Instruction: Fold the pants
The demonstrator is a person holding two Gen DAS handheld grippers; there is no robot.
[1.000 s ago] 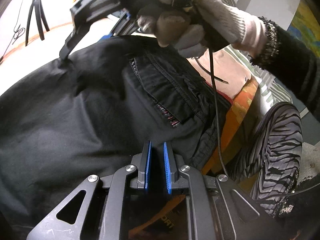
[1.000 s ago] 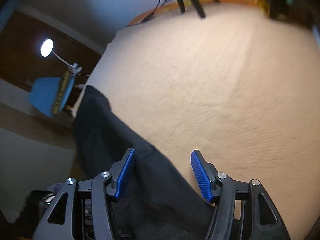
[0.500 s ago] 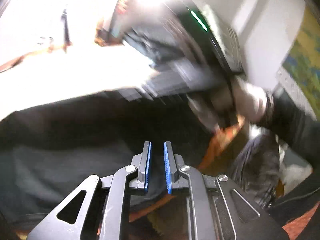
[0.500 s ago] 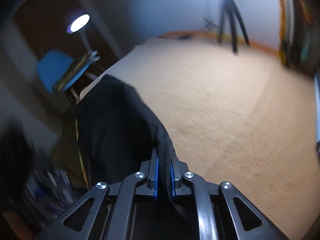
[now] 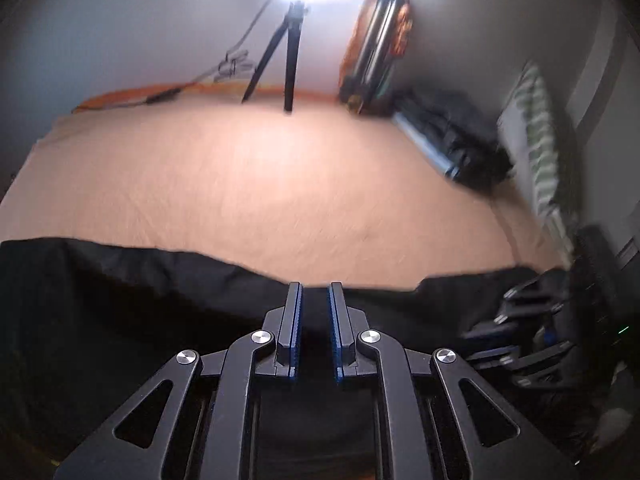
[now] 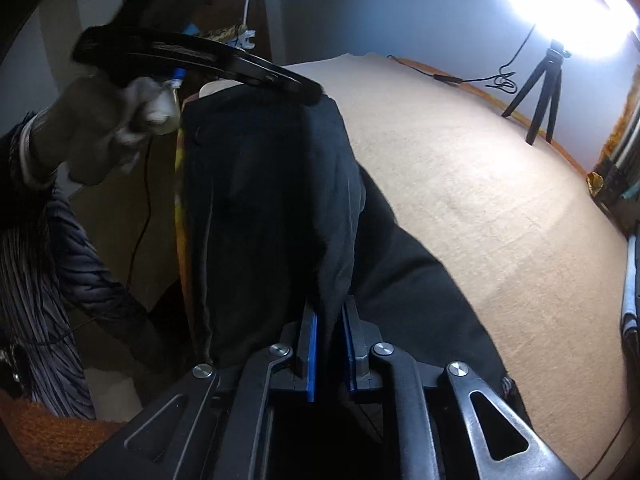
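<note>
The black pants stretch as a dark band across the near edge of the peach bed sheet. My left gripper is shut on their top edge, with dark cloth between the blue pads. In the right wrist view the pants hang taut between both grippers. My right gripper pinches a fold of them, and its jaws are opening slightly. The left gripper shows far off at the other end of the cloth, held by a gloved hand. The right gripper shows blurred at the lower right.
A black tripod with a bright light stands at the bed's far edge, also the tripod. A dark bundle and a striped pillow lie at the right. The person's striped clothing is at the left.
The right gripper went from open to pinching the pants. Both grippers swung round with the cloth, so the left view now faces the bed instead of the pants' pocket.
</note>
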